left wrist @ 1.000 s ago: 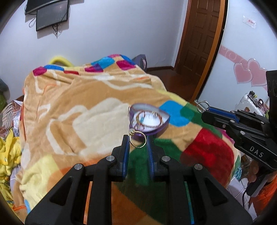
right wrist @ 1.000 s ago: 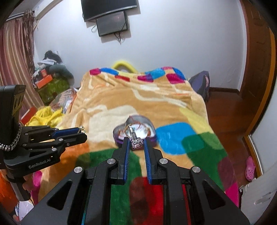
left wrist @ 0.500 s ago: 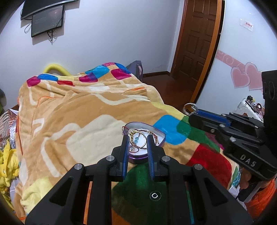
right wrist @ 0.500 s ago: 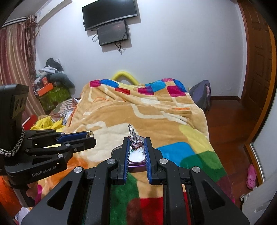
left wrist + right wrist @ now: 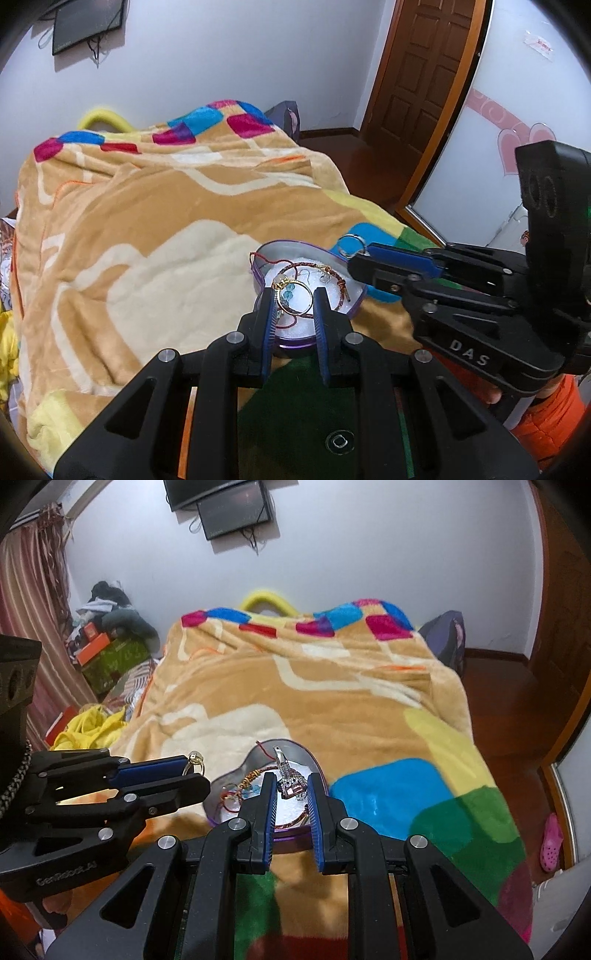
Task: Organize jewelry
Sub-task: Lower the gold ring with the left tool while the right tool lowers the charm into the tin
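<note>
A purple heart-shaped tin with a white lining lies open on the blanket; it also shows in the right wrist view. Inside it lie a red cord bracelet and several small pieces. My left gripper is shut on a gold ring and holds it over the tin; the ring also shows in the right wrist view. My right gripper is shut on a silver and pink charm over the tin's right side.
The bed fills the middle. A yellow cloth and boxes lie on the floor at left. A wooden door and a backpack stand to the right. A pink shoe lies on the floor.
Both grippers have come closer to the tin and lower over it, each still holding its piece. The tin now sits directly under both sets of fingertips.
</note>
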The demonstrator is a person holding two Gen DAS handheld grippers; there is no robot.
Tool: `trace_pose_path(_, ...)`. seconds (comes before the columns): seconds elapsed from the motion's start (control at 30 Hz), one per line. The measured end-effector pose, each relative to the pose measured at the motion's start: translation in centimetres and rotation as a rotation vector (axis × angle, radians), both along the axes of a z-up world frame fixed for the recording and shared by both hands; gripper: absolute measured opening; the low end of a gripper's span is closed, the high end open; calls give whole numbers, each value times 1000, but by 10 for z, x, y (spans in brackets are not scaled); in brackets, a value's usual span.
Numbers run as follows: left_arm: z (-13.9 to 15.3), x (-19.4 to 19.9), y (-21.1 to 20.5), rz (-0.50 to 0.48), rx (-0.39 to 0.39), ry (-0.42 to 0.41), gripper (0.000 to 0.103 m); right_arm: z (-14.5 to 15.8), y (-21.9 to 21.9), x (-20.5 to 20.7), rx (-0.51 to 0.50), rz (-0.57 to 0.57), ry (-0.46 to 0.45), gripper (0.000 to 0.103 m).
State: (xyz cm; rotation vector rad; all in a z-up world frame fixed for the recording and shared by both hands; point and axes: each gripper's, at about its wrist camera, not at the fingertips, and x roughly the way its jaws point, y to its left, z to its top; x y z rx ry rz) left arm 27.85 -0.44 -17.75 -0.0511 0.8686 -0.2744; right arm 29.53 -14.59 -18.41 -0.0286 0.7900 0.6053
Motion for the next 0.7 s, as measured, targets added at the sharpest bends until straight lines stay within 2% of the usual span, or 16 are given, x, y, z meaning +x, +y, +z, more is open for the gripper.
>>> trace_pose_path(0.2,-11,10,0,-12,-14,38,19,-7,4,9,-19,24,27,15)
trace_pose_path(0.7,-12,11,0,-19,-15,42,19,-11,12,13,-79,53,39,15)
